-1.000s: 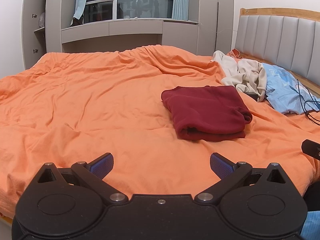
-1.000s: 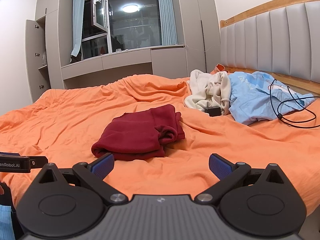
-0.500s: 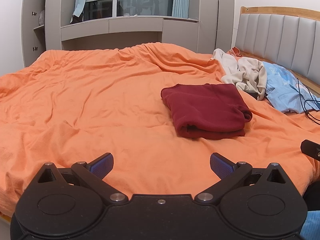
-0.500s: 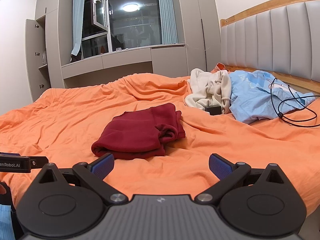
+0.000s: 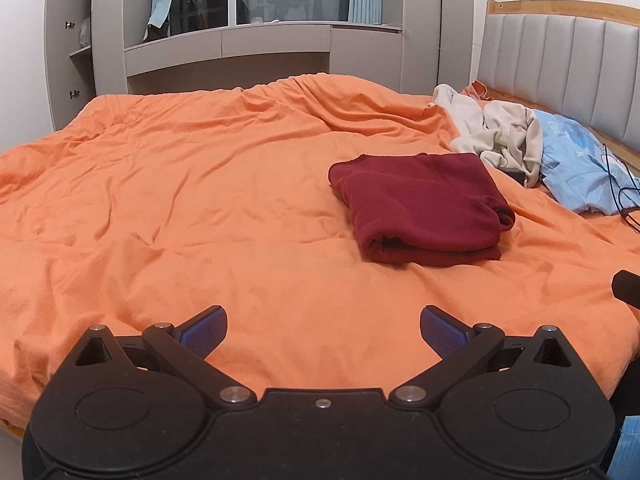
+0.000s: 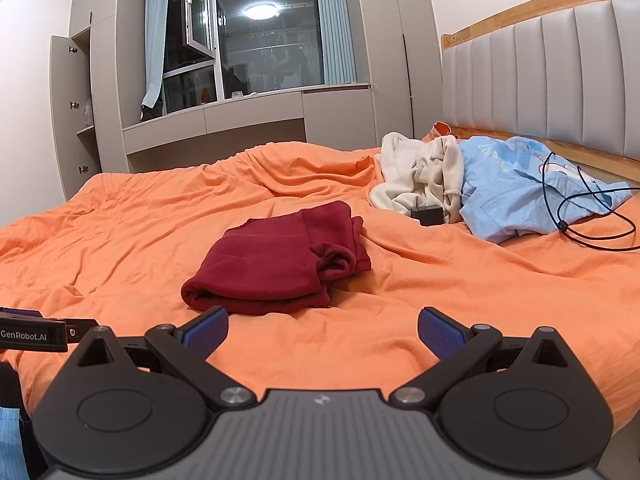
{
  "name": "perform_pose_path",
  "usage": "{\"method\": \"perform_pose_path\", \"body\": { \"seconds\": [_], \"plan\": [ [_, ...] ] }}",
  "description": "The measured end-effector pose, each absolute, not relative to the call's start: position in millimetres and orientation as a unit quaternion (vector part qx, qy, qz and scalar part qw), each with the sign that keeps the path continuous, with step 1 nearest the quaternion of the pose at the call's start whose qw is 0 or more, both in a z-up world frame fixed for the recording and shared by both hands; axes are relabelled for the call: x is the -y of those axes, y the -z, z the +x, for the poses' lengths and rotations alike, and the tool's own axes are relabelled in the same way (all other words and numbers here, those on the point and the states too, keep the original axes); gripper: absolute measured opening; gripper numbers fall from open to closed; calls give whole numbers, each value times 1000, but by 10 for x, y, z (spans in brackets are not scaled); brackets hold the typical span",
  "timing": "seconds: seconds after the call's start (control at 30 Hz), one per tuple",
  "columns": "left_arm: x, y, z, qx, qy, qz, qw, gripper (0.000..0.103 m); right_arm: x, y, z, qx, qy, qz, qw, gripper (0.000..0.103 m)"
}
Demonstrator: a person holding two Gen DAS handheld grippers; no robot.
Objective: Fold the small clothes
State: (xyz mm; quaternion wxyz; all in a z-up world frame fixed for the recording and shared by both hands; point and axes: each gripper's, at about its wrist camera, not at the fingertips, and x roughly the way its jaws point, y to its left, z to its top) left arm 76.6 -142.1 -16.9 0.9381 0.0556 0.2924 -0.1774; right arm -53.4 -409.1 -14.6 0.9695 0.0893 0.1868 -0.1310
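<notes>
both tongs, the left gripper [image 5: 323, 330] and right gripper [image 6: 322, 328], stay spread wide and empty at the bottom of their frames, above the orange duvet [image 5: 200, 208]. the folded maroon garment [image 5: 420, 208] sits right of centre in the left view, slightly lower than a second ago. only the right view shows the cream garment [image 6: 420, 176], blue garment [image 6: 516, 188] and black cable [image 6: 584, 216] unclipped, at its right.

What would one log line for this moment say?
left gripper: open, empty | right gripper: open, empty | dark red garment: folded on orange duvet | cream garment, blue garment: unfolded
</notes>
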Motion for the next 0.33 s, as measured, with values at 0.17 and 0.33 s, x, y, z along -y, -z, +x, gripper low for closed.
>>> {"method": "perform_pose_path", "body": {
  "seconds": [0.17,0.33],
  "plan": [
    [1428,166,773,-292,177,57,938,103,4088,154,-522,-191,130,89,969,103],
    [1446,174,802,-298,175,57,937,102,4103,153,-484,-195,128,90,968,103]
  ]
}}
